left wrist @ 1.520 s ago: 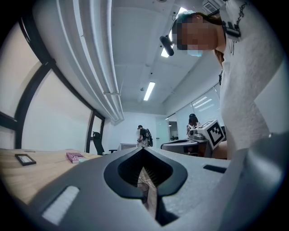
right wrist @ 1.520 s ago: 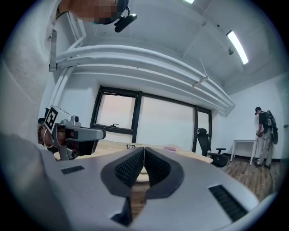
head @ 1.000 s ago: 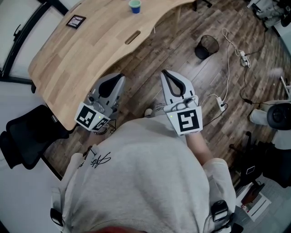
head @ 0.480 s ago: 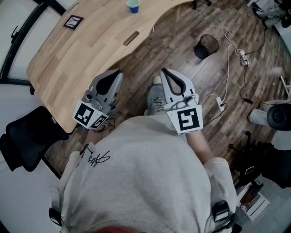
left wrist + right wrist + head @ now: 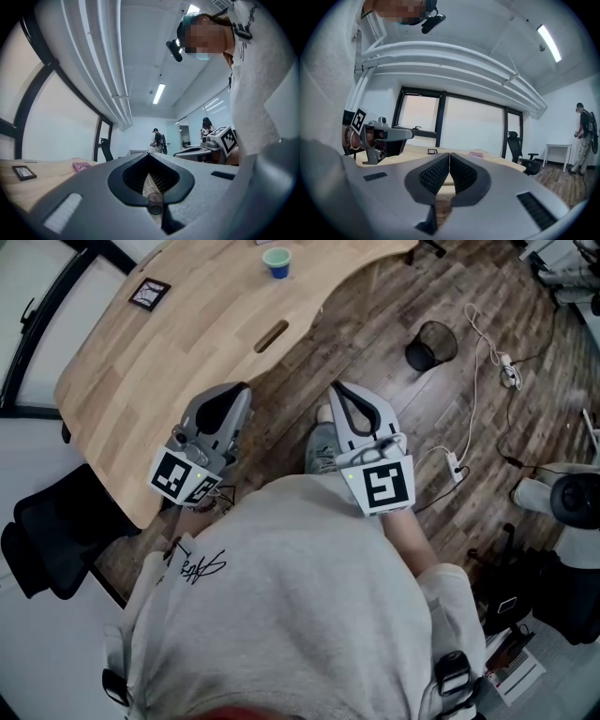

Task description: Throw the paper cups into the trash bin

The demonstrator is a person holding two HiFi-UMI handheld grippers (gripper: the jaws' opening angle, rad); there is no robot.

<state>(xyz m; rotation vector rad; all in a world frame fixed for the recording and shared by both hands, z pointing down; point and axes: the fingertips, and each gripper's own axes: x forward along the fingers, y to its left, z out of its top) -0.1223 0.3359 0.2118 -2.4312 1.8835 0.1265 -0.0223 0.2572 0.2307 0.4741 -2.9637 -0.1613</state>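
A teal paper cup (image 5: 277, 262) stands upright on the far part of the curved wooden desk (image 5: 178, 343). The black mesh trash bin (image 5: 430, 341) sits on the wood floor to the right of the desk. My left gripper (image 5: 246, 390) hangs over the desk's near edge, shut and empty. My right gripper (image 5: 337, 388) is beside it over the floor, jaws closed tip to tip with nothing between them. Both are far from the cup and the bin. In the right gripper view the closed right gripper (image 5: 449, 154) points at the desk, with the left gripper (image 5: 386, 136) at its left.
A black-framed card (image 5: 148, 293) lies on the desk's far left, a pink pad (image 5: 476, 154) further back. A black office chair (image 5: 52, 526) stands at my left. Cables and a power strip (image 5: 506, 367) trail over the floor at right. A person (image 5: 583, 136) stands far off.
A shoe has come forward under the grippers. The left gripper has shifted slightly left and up, and the desk and cup sit a little lower in view. Both grippers stay shut.
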